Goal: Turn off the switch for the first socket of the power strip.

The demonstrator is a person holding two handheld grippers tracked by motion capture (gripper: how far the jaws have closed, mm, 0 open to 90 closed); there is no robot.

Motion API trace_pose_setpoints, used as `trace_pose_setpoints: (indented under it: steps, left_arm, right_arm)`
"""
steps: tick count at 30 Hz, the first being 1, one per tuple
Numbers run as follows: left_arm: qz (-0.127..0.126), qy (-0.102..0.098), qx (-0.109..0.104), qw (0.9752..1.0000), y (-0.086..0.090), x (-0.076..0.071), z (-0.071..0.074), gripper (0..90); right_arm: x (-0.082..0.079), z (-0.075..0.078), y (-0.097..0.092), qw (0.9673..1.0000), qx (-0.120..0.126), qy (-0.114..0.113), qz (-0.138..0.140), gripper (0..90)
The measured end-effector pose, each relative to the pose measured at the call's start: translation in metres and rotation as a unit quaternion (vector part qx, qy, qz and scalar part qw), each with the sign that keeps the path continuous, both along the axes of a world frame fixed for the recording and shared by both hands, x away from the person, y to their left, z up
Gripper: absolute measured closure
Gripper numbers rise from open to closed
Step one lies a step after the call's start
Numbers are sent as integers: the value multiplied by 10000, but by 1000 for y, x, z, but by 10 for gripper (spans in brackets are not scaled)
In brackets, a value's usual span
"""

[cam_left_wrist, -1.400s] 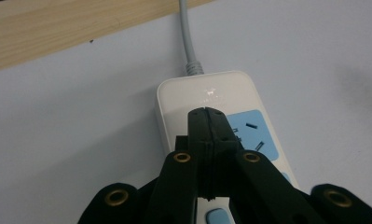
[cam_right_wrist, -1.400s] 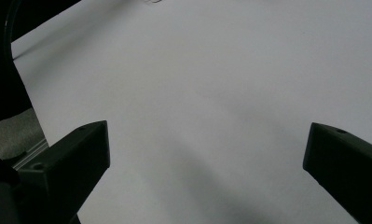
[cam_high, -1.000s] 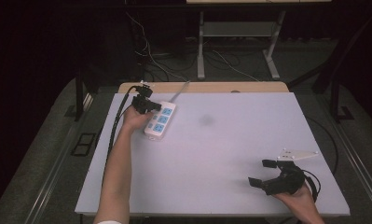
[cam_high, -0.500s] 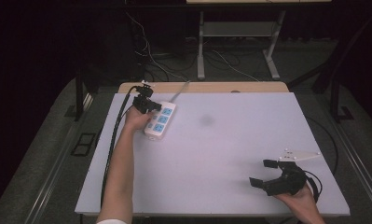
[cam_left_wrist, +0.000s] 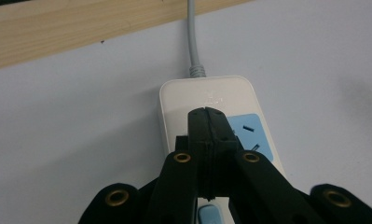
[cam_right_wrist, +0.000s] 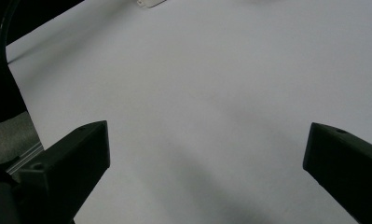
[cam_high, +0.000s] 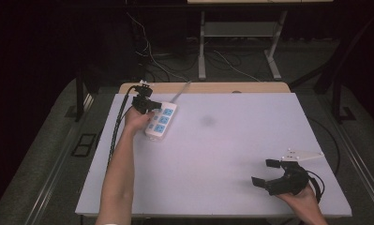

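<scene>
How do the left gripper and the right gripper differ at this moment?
The left gripper has its jaws shut together, over the white power strip; the right gripper has its jaws wide apart with nothing between them. The left is at the table's far left, the right at its near right. Both are black and hand-held.

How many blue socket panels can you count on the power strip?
3 on the power strip in the high view, in a row along it; the left gripper over its cord end may hide more.
</scene>
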State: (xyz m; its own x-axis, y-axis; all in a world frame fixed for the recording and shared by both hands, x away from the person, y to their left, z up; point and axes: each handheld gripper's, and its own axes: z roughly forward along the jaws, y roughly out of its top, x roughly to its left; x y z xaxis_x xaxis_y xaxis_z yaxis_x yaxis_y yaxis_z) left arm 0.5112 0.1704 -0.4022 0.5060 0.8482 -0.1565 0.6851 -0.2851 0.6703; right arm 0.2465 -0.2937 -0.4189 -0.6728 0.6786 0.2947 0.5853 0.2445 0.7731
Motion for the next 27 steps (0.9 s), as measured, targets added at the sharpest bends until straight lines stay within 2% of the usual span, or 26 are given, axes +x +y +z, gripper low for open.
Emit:
trace_pose_setpoints:
  steps: [9,14,17,21,22,24,27]
  left_arm:
    - [-58,-130,-114,9998,4,-8,13,895]
    - [-94,-264,-244,9993,7,-17,23,893]
    - [-111,-334,-392,9986,12,-24,28,889]
    - [-189,-365,-608,9973,19,-32,36,676]
    - [-216,-373,-664,9969,21,-34,40,609]
    - [-337,-411,-800,9954,23,-38,45,415]
    - [-367,-527,-868,9942,24,-45,55,229]
  right_arm:
    - [0,1,-1,10000,-3,-26,-25,3]
    - [-1,2,-2,10000,0,-62,-42,3]
    - [-1,2,-2,10000,1,-56,-46,3]
    - [-1,2,-1,10000,-2,-62,-32,3]
    - [-1,2,-1,10000,0,-62,-32,3]
    - [-1,2,-1,10000,6,-59,-36,3]
    - [-2,2,-1,10000,16,-63,-33,3]
